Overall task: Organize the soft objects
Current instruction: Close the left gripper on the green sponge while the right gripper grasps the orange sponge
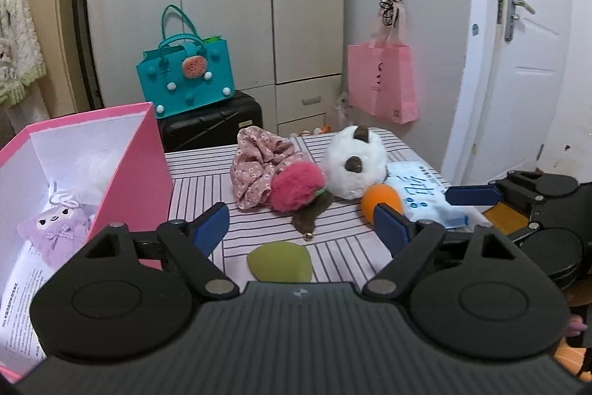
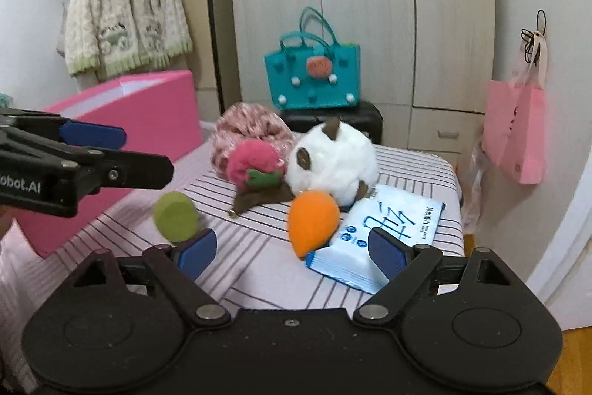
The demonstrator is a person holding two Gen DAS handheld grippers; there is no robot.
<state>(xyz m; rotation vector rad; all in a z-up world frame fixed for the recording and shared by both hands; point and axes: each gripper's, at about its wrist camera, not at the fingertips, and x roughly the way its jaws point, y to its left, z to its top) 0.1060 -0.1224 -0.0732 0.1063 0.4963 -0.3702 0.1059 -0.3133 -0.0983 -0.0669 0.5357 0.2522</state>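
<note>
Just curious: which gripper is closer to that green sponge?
Left. The left gripper hangs right over the green sponge; the right gripper is off to the side, nearer the orange sponge.

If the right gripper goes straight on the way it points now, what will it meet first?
Probably the orange soft toy, which lies ahead between the open fingers of the right gripper, resting on the blue tissue pack. Depth is hard to judge.

Left black two-finger gripper with blue pads (image 1: 301, 223) tilted downward over the near edge of the striped table (image 1: 333, 254), jaws wide apart, nothing between. Right black two-finger gripper with blue pads (image 2: 292, 248) alongside, angled down likewise, spread wide, empty.
</note>
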